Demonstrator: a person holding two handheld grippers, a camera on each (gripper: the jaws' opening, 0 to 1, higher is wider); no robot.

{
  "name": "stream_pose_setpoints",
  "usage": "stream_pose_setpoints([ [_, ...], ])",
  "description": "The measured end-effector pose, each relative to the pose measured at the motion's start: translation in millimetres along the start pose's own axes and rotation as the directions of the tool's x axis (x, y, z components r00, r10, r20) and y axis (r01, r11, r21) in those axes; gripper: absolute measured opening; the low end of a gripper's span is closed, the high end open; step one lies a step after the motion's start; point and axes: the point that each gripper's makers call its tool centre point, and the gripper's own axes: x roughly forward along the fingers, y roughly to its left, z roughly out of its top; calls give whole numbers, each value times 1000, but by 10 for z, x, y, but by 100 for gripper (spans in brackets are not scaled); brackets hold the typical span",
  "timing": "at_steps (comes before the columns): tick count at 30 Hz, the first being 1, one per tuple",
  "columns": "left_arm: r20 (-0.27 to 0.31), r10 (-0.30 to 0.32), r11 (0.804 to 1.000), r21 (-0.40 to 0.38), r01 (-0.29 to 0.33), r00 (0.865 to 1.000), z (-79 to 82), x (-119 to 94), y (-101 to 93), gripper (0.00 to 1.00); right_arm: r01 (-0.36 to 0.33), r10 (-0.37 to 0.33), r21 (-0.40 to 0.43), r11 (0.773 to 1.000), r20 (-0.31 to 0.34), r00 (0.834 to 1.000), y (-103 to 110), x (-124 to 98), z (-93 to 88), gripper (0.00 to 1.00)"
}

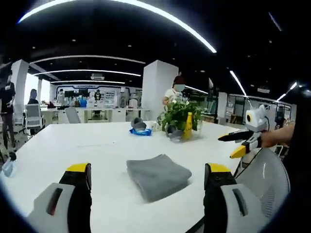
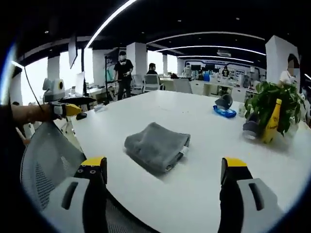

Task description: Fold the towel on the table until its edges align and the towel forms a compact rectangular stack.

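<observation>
A grey towel [image 1: 158,175] lies folded in a compact, thick rectangle on the white table [image 1: 82,145], near its front edge; in the right gripper view the towel [image 2: 156,145] shows a small white tag at its right side. My left gripper [image 1: 147,169] is open, held back from the towel with nothing between its jaws. My right gripper [image 2: 163,162] is open too and holds nothing. Each gripper appears in the other's view, held by a hand off the table's edge: the right gripper [image 1: 241,141] and the left gripper [image 2: 68,108].
A potted plant [image 1: 180,115] with a yellow bottle [image 1: 188,127] stands behind the towel, a blue item [image 1: 140,131] to its left. A mesh office chair [image 2: 46,160] sits at the table edge below the grippers. People stand at desks far behind.
</observation>
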Motion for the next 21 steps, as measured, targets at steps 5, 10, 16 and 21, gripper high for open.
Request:
stream_pose_setpoints([
  [5, -18, -12, 998, 59, 13, 1000, -63, 31, -79, 99, 29, -27, -88, 996, 23, 999, 7, 3, 55, 93],
  [10, -35, 16, 999, 45, -15, 999, -114, 17, -4, 99, 11, -37, -189, 982, -136, 990, 14, 45, -227, 91],
  [16, -54, 28, 996, 91, -23, 998, -156, 12, 2, 99, -14, 0, -166, 986, -86, 996, 73, 42, -148, 89],
  [21, -54, 25, 995, 98, -19, 998, -142, 4, -7, 98, 9, -26, -152, 988, -109, 994, 24, 28, -195, 86],
])
